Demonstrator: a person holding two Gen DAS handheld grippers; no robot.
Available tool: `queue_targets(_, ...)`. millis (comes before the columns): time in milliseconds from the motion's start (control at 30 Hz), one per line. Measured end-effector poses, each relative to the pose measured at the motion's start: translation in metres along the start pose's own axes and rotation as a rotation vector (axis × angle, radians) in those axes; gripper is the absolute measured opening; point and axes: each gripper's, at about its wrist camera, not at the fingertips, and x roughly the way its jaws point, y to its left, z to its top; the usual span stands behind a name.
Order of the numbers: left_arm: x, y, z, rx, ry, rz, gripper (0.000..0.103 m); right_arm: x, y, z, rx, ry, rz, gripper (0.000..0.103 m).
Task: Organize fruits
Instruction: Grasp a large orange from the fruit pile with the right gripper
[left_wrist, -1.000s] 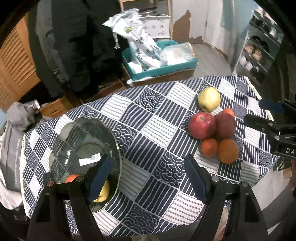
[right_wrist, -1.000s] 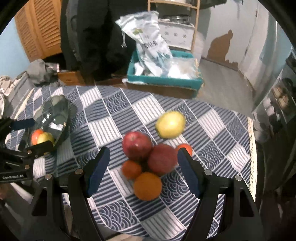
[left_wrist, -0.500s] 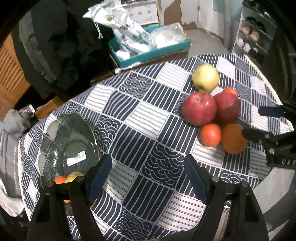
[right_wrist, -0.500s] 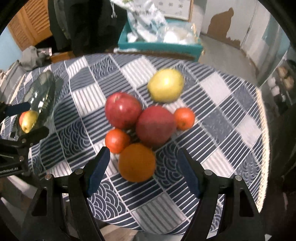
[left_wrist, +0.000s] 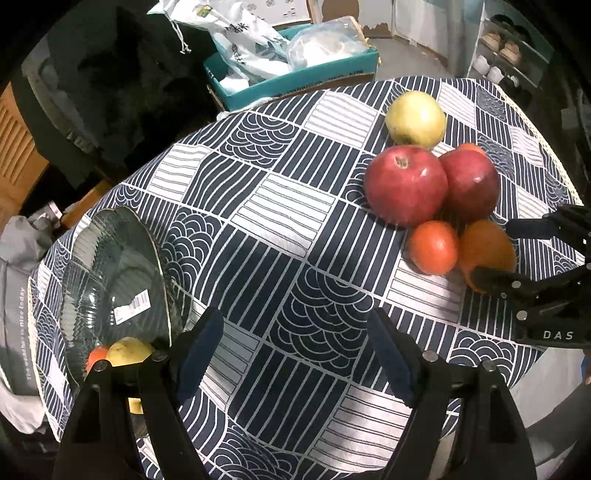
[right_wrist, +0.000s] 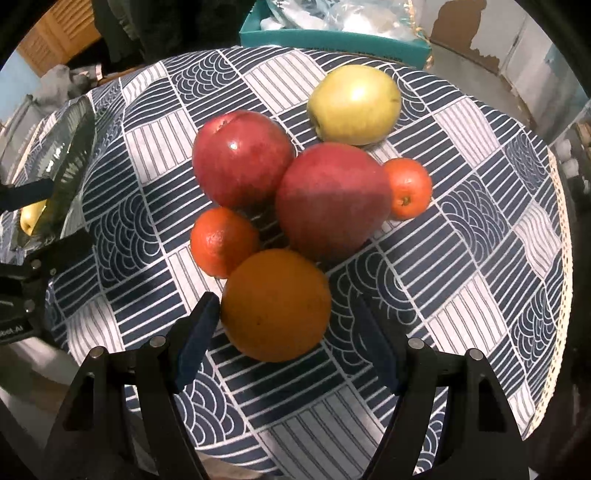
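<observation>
A round table is wearing a navy-and-white patchwork tablecloth (left_wrist: 295, 206), with a teal box (left_wrist: 295, 79) of plastic bags sitting on the floor behind it. The fruits are clustering near one side of the table: a smooth, matte orange (right_wrist: 275, 304) closest to the right gripper (right_wrist: 284, 343), a small mandarin (right_wrist: 223, 242) touching it, two glossy red apples (right_wrist: 242, 158) pressing together behind, a second mandarin (right_wrist: 408, 188) beside them and a yellow-green apple (right_wrist: 354, 105) at the back. The right gripper is standing open, its pads flanking the orange without pressing it. The left gripper (left_wrist: 291, 354) is gaping open and empty over bare cloth beside a ribbed glass bowl (left_wrist: 110, 266), which is holding a yellow fruit (left_wrist: 129, 350) and a partly hidden orange-red one.
</observation>
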Motion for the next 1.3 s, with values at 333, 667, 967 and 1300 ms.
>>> queue_targets(333, 0.005, -0.002, 0.006, -0.011, 0.003, -0.035, 0.081, 0.012, -0.003, -0.001, 0.005, 0.039, 0.042, 0.063)
queue_targets(667, 0.008, -0.013, 0.028, -0.033, -0.010, -0.114, 0.081, -0.021, -0.032, -0.005, 0.079, -0.031, 0.012, 0.063)
queue_targets(967, 0.020, -0.037, 0.050, -0.009, -0.019, -0.159, 0.082, -0.041, -0.058, 0.004, 0.148, -0.110, -0.036, 0.063)
queue_targets(1300, 0.039, -0.052, 0.072, 0.009, -0.013, -0.196, 0.082, -0.052, -0.088, 0.010, 0.213, -0.168, -0.074, 0.063)
